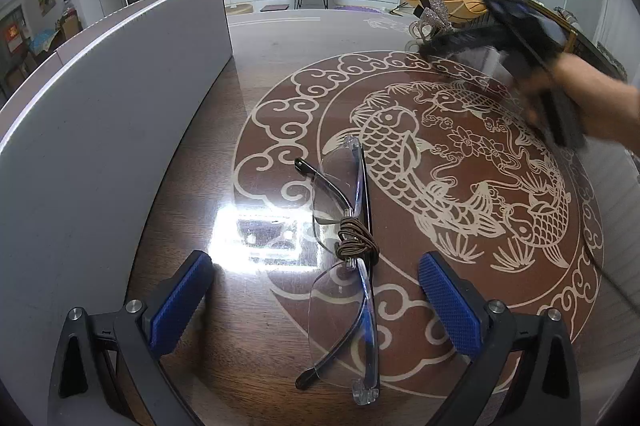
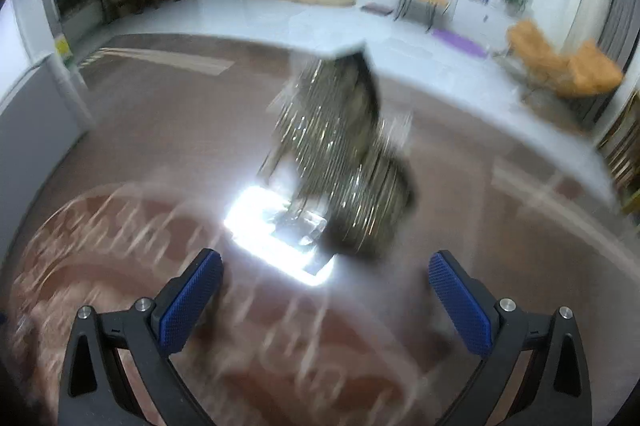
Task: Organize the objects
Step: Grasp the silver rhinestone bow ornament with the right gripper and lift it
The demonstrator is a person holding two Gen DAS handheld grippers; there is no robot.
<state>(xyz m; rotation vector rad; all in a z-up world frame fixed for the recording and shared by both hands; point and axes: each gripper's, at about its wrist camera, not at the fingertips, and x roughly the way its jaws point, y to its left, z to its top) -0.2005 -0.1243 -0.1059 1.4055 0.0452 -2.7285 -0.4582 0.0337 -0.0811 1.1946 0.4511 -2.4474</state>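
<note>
1. Left claw (image 1: 316, 290) gapes, straddling the glasses (image 1: 346, 246) lying at 12 o'clock on the worktop (image 1: 200, 162).
2. Right claw (image 2: 326, 290) gapes empty before a glittery clip (image 2: 344, 154).
3. Better to close gently at the bridge.

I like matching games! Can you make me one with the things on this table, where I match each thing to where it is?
Things:
1. clear rimless glasses with dark arms
2. brown hair tie
3. sparkly silver hair clip
4. tall grey board

Places:
A. ahead of the open right gripper
B. standing at the table's left edge
C. lying ahead of the open left gripper
D. looped round the glasses' middle

Pairs: 1-C, 2-D, 3-A, 4-B
</note>
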